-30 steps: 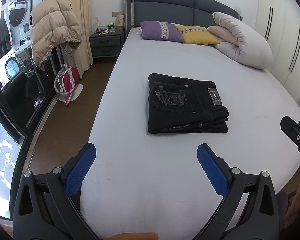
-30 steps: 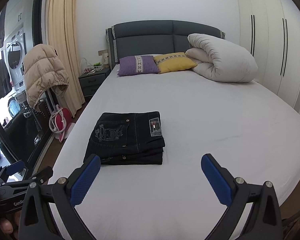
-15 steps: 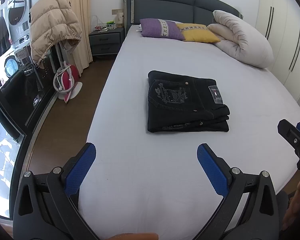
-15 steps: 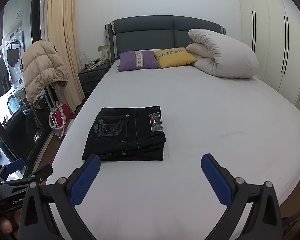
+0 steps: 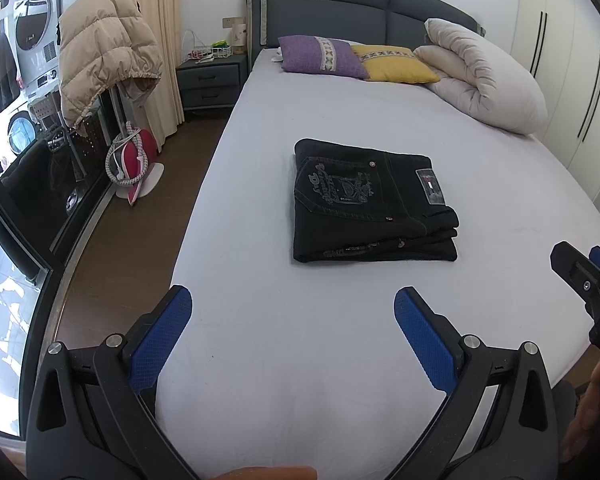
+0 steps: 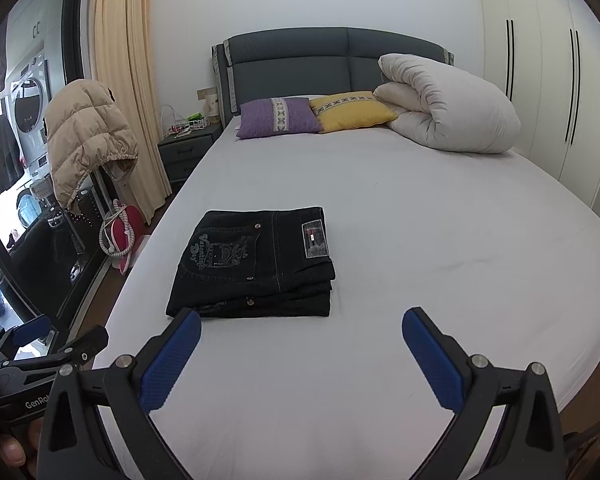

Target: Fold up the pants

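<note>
Black pants lie folded in a compact stack on the white bed sheet, with an embroidered back pocket and a small label on top. They also show in the right wrist view. My left gripper is open and empty, held above the sheet short of the pants' near edge. My right gripper is open and empty, also short of the pants and slightly to their right. The right gripper's fingers show at the right edge of the left wrist view.
A rolled white duvet, a purple pillow and a yellow pillow lie at the headboard. A nightstand, a beige puffer jacket on a rack and a red iron stand left of the bed. Wardrobes line the right wall.
Both grippers have drifted slightly, staying open and empty. The folded pants have not moved.
</note>
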A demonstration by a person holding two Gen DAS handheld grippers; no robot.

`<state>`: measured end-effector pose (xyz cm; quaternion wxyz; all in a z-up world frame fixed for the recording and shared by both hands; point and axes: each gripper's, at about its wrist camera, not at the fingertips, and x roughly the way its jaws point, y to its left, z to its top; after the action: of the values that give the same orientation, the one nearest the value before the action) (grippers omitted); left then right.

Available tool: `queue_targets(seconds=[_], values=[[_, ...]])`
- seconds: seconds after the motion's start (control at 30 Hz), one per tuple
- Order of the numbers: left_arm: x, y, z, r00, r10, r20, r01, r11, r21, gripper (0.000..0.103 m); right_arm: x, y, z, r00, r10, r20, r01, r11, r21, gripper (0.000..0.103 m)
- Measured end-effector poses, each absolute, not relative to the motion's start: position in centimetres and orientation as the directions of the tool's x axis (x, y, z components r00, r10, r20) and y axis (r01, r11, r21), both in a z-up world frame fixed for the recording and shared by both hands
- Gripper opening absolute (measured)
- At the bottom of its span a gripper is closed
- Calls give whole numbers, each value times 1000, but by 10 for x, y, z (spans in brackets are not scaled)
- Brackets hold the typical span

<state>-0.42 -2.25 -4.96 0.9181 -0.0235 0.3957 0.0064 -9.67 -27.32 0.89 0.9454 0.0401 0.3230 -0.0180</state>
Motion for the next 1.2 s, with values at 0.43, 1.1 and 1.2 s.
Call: queue_targets(seconds=[0.43, 1.1, 1.2], values=[[-4, -22, -52, 684, -10, -729, -27, 999, -39, 103, -98, -272, 6, 788, -5, -615, 59, 996, 68, 103], [-3, -21, -54, 681, -12, -732, -28, 999, -42, 103, -101, -269, 4, 787, -1, -617, 56, 996, 70, 103], [-4, -20, -54, 682, -11, -731, -31, 999, -45, 103, -101, -269, 4, 787, -1, -617, 56, 996, 70, 103]])
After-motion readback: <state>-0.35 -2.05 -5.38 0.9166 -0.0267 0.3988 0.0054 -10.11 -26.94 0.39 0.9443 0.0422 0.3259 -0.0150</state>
